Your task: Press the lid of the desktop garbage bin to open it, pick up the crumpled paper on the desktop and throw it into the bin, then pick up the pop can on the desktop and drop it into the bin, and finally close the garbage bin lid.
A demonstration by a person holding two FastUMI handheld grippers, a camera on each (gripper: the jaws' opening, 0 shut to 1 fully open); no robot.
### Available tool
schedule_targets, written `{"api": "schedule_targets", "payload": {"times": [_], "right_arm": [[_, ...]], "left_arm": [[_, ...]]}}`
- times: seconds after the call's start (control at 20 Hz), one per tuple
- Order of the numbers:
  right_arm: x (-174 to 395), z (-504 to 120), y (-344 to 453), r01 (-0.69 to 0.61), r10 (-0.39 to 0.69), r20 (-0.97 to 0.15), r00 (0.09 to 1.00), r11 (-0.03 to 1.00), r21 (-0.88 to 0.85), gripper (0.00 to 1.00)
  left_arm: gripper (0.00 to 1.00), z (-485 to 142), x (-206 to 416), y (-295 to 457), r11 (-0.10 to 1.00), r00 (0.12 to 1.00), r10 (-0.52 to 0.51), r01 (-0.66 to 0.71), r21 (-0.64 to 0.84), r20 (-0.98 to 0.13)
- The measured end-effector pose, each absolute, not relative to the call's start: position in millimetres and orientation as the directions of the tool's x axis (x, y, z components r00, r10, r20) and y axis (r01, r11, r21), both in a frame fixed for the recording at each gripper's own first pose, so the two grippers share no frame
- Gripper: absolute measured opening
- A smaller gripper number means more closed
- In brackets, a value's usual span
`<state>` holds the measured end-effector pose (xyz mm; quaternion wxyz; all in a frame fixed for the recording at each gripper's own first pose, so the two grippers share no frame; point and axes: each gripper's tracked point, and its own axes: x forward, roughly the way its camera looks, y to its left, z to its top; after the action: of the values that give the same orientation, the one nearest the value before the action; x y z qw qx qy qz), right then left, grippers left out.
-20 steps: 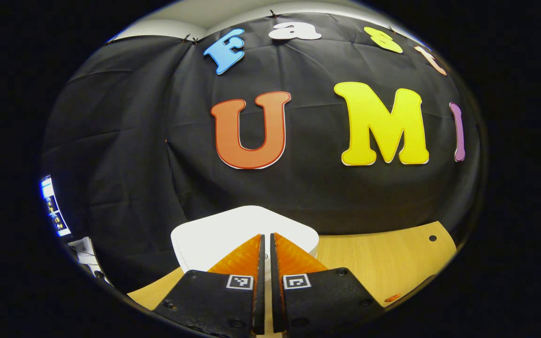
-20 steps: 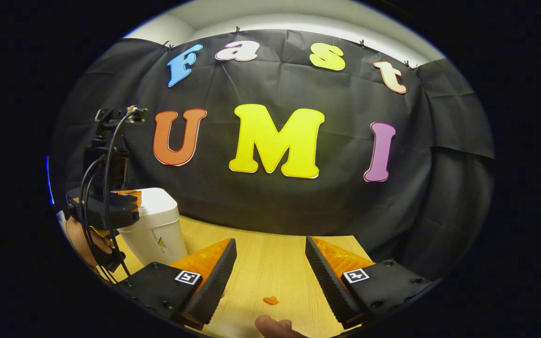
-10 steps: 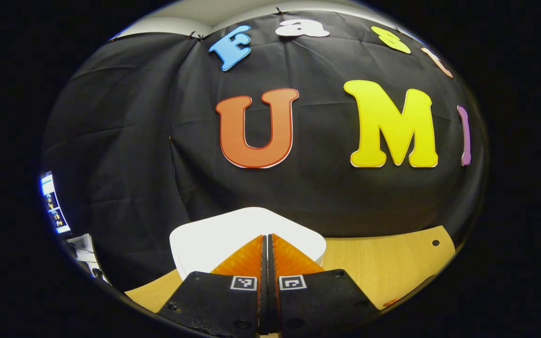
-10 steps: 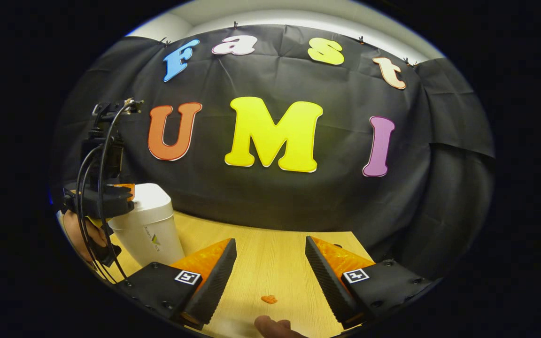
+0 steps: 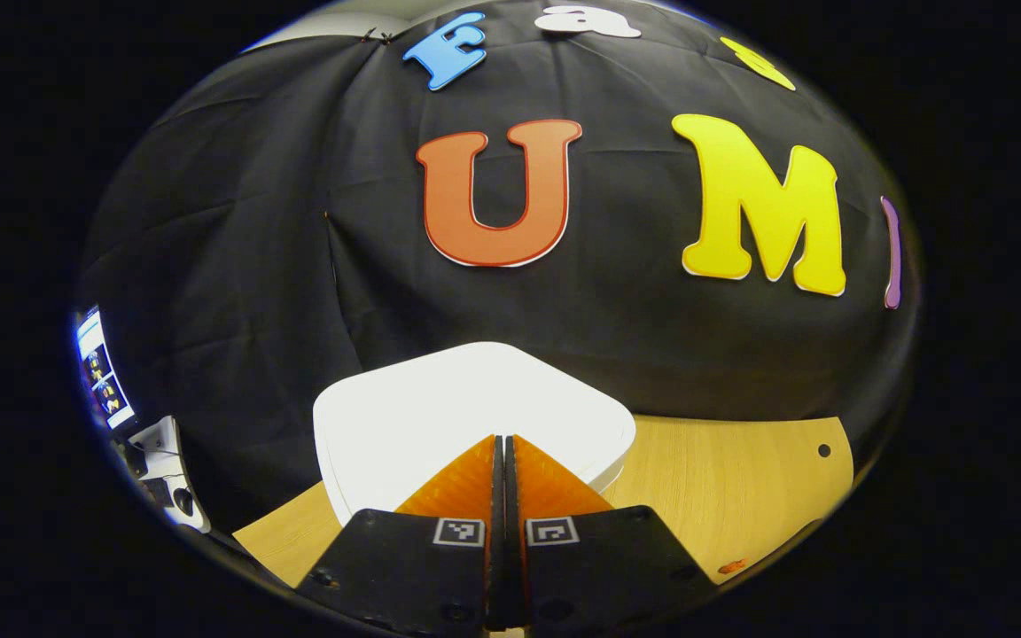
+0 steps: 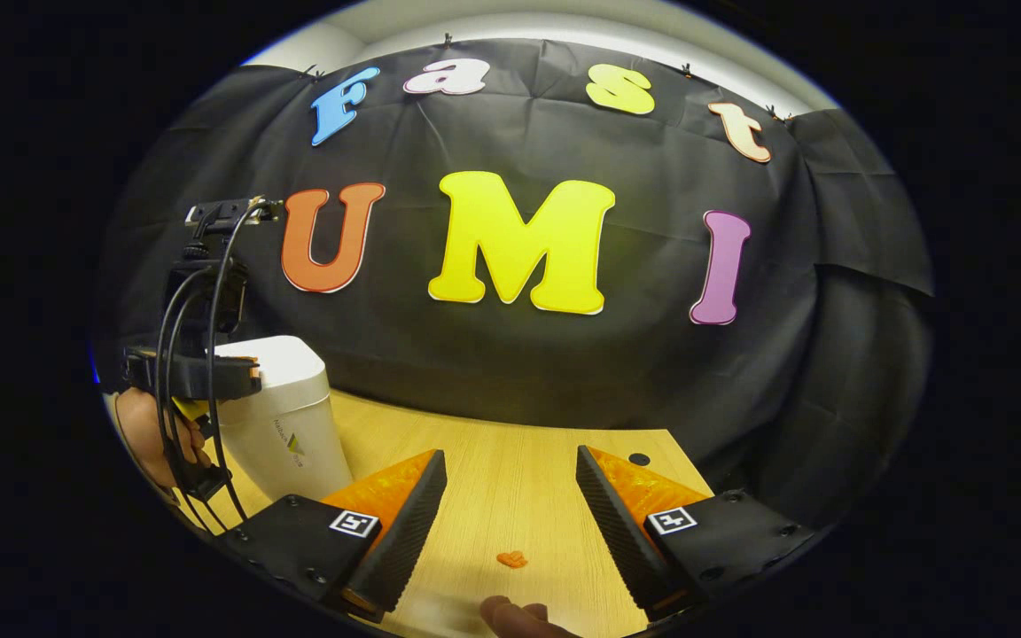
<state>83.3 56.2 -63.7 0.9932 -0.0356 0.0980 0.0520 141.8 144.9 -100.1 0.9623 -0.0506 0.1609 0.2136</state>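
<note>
The left gripper (image 5: pixel 504 440), its fingers pressed together on nothing, sits on the white bin's lid (image 5: pixel 440 416) (lid down), while the right gripper (image 6: pixel 510 478) hangs wide apart and empty over the wooden desktop (image 6: pixel 510 496).

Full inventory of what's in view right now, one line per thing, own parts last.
bin: 1, white, left side of the table, lid down.
table: 1, light wood, under the bin, holes near its far right corner.
orange scrap: 1, small, on the table between the right gripper's jaws.
screen: 1, lit, far left beyond the table.
left gripper: 1, jaws together, tips over the lid's near edge; contact unclear.
right gripper: 1, jaws wide apart over bare table.
hand: 1, holding the left gripper, left of the bin.
fingertip: 1, bottom edge, right gripper view.
</note>
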Motion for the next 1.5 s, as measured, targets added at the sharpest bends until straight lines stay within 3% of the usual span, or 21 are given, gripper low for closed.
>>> {"api": "schedule_targets", "payload": {"times": [0.2, 0.25, 0.3, 0.45, 0.65, 0.9, 0.95, 1.0, 1.1, 1.3, 1.35, 1.5], "right_arm": [[79.1, -64.1, 56.4, -0.113, 0.101, -0.201, 0.974, 0.992, -0.049, 0.94], [77.8, -62.6, 56.4, -0.114, 0.103, -0.200, 0.974, 0.992, -0.047, 0.94], [76.0, -61.4, 56.0, -0.116, 0.105, -0.197, 0.975, 0.992, -0.044, 0.94], [70.8, -58.7, 53.9, -0.118, 0.109, -0.192, 0.975, 0.992, -0.038, 0.94], [65.2, -57.9, 47.5, -0.115, 0.107, -0.189, 0.976, 0.993, -0.030, 0.94], [57.8, -63.2, 36.5, -0.096, 0.094, -0.194, 0.977, 0.995, -0.005, 0.94], [55.8, -62.3, 34.7, -0.098, 0.096, -0.191, 0.977, 0.995, 0.000, 0.94], [53.7, -62.8, 32.6, -0.095, 0.093, -0.189, 0.977, 0.995, 0.000, 0.94], [49.9, -64.0, 26.5, -0.087, 0.085, -0.187, 0.979, 0.996, -0.002, 0.94], [45.3, -71.4, 18.4, -0.079, 0.077, -0.199, 0.977, 0.997, -0.005, 0.94], [45.1, -72.5, 17.2, -0.077, 0.075, -0.200, 0.977, 0.997, -0.006, 0.94], [45.6, -79.7, 14.8, -0.074, 0.073, -0.211, 0.975, 0.997, 0.000, 0.94]], "left_arm": [[0.04, -98.1, 144.9, 145.8, 0.906, 0.862, 0.393, -0.423, -0.028, -0.321], [0.08, -97.4, 143.5, 146.7, 0.905, 0.864, 0.390, -0.423, -0.039, -0.318], [0.03, -92.9, 142.7, 145.8, 0.910, 0.874, 0.381, -0.413, -0.045, -0.300], [0.03, -86.3, 139.2, 146.8, 0.914, 0.884, 0.372, -0.402, -0.056, -0.284], [0.03, -44.7, 129.3, 147.1, 0.913, 0.897, 0.405, -0.408, 0.024, -0.177], [0.05, -18.3, 112.1, 118.3, 0.934, 0.927, 0.354, -0.357, -0.004, -0.125], [0.13, -17.2, 109.9, 112.5, 0.939, 0.934, 0.337, -0.342, -0.026, -0.123], [0.15, -17.9, 107.7, 101.2, 0.948, 0.943, 0.306, -0.314, -0.044, -0.129], [0.42, -17.9, 101.6, 89.5, 0.958, 0.955, 0.270, -0.280, -0.067, -0.126], [0.59, -31.4, 92.6, 66.4, 0.973, 0.966, 0.210, -0.221, -0.062, -0.151], [0.75, -33.0, 90.3, 61.8, 0.976, 0.969, 0.196, -0.209, -0.070, -0.149], [0.82, -43.1, 82.3, 49.6, 0.980, 0.973, 0.166, -0.181, -0.083, -0.163]]}}
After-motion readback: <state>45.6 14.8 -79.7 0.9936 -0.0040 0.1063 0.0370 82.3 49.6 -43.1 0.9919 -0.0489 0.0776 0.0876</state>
